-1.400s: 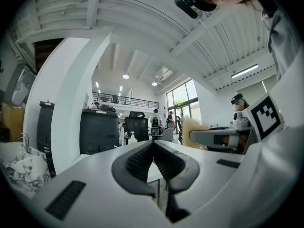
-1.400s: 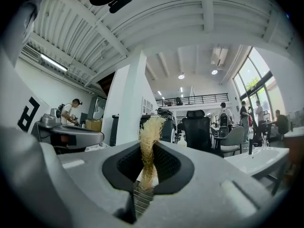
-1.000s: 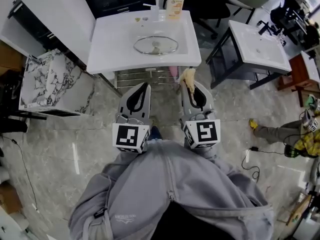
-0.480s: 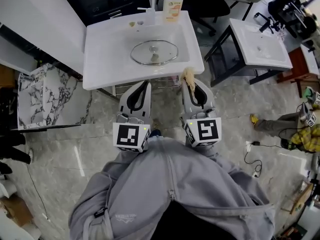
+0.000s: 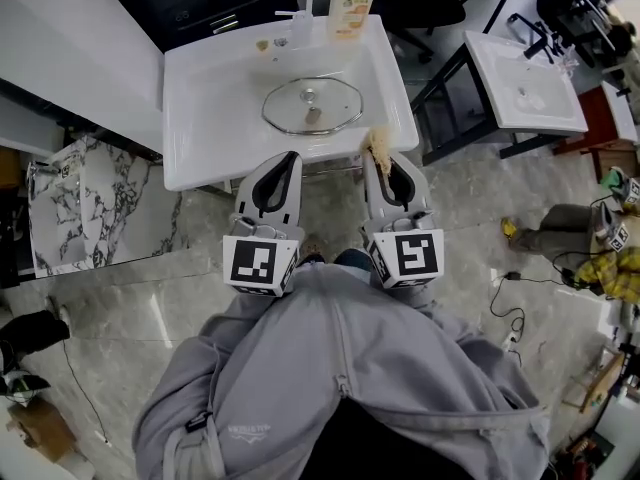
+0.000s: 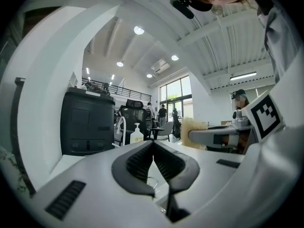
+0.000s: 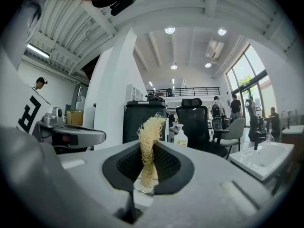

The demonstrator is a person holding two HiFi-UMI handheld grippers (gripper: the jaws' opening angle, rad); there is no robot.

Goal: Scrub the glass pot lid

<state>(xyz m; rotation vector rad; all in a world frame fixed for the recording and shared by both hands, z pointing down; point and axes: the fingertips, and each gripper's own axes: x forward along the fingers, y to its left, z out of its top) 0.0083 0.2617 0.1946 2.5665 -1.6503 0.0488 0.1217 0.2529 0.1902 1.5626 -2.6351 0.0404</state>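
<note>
Sadly, soap bottle behind lid bears illegible label.

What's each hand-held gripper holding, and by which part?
The right hand-held gripper pinches the loofah scrubber by one end; the left hand-held gripper is shut, empty.

A white sink holds a lid in its basin; behind the lid stand a soap bottle and a tap.

Bright, even light from ceiling lamps and tall windows; soft shadows. Strong fisheye bending, dark corners in both gripper views.
</note>
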